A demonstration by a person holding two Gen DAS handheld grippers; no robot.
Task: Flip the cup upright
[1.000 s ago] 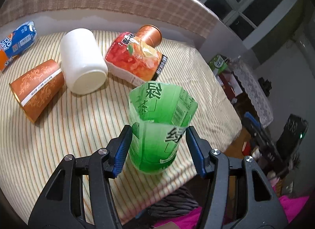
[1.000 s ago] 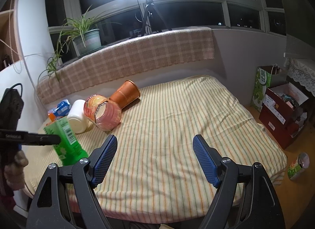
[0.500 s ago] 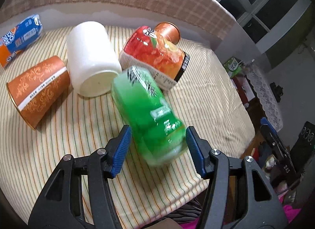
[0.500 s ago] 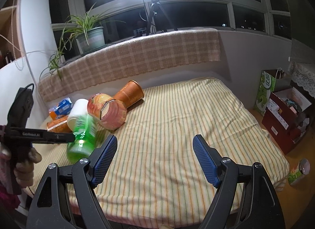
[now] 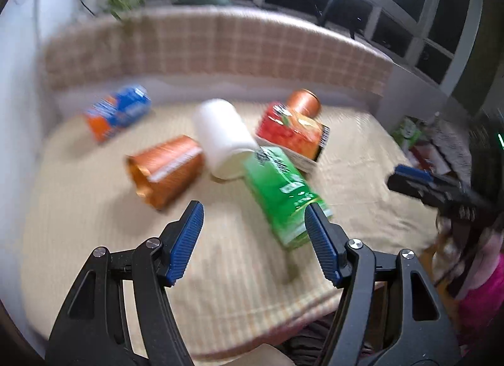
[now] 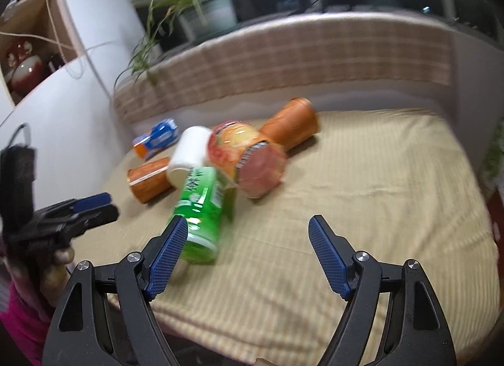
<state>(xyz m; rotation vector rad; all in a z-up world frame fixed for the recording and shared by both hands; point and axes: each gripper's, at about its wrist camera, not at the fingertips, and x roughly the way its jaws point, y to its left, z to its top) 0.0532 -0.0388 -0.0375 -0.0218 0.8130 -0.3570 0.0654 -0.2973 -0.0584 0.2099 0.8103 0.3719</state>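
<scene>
Green cup (image 5: 285, 191) now on its side on cloth, was upright, left tool (image 5: 253, 240) spread, empty, right tool (image 6: 247, 254) spread.

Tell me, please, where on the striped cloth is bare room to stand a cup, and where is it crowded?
The wide stretch right of the red cup and the far orange cup is bare up to the cloth's edge. The near strip in front of the green cup is bare too. The left back is crowded: white cup, near orange cup and blue packet lie close together.
</scene>
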